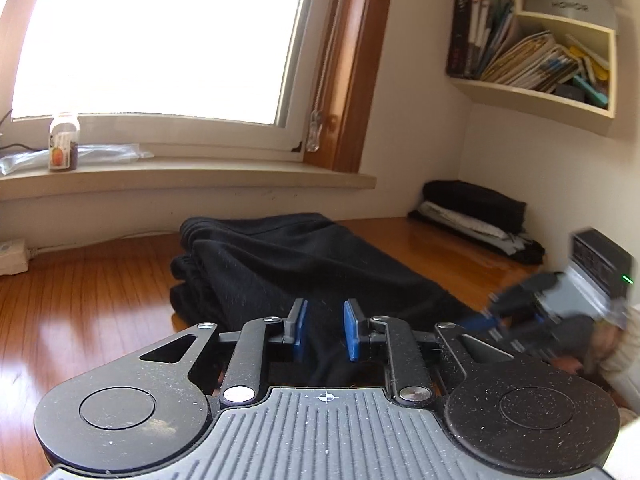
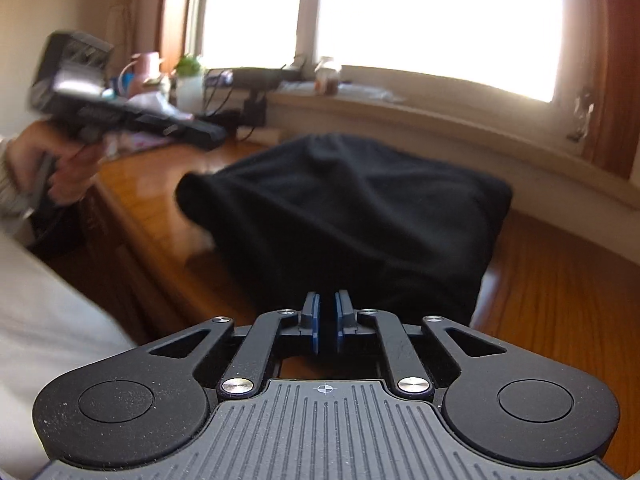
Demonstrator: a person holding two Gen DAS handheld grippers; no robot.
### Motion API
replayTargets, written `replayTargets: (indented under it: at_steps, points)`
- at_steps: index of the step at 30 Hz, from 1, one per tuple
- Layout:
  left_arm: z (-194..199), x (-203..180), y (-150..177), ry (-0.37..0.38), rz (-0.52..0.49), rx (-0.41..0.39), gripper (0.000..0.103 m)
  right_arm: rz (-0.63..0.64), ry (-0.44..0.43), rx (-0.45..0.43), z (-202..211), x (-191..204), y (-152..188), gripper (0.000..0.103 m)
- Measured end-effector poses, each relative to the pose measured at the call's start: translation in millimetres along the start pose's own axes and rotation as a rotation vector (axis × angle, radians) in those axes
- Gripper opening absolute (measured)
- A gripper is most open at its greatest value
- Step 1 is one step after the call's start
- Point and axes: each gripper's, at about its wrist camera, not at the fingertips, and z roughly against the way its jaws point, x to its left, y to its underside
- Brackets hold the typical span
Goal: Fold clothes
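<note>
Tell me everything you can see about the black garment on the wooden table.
The black garment is a soft, matte, knit-looking cloth, partly folded into layers, with a ribbed, gathered edge toward the window sill. It lies on the glossy wooden table, wrinkled, its near end running toward both grippers. The left gripper is open, with the cloth passing between its blue pads. The right gripper is nearly closed; whether it pinches the cloth cannot be told. What kind of garment it is remains unclear.

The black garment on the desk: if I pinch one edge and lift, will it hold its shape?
Probably not. The black garment sags in soft folds, so it looks floppy and should drape. Its stacked layers may slide apart. On the glossy wooden desk it would likely drag easily.
</note>
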Motion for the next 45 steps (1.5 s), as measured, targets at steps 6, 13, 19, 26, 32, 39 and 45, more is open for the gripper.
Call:
replayTargets:
  at_steps: [6,13,19,26,32,39,45]
  points:
    - [-23,1,-7,-0.02,-0.017,0.028,0.022,0.031,0.044,-0.054,19,8,-4,0.014]
    - [-24,7,0,-0.017,0.004,0.036,0.021,0.051,0.124,-0.018,6,1,-1,0.026]
    - [-17,2,7,-0.033,-0.035,0.044,0.021,0.0,0.071,-0.01,19,-6,-1,0.025]
    - [-15,4,12,-0.028,-0.021,0.044,0.021,-0.059,0.134,-0.12,-15,-3,-30,0.029]
    - [-12,8,11,-0.01,0.012,0.043,0.022,-0.007,0.076,-0.011,-33,11,-15,0.029]
    - [-12,14,-8,-0.038,0.009,-0.002,0.023,0.01,0.109,-0.011,-16,15,-8,0.028]
    - [-35,28,-28,-0.065,0.009,0.001,0.03,0.024,0.122,-0.085,1,14,-2,0.038]
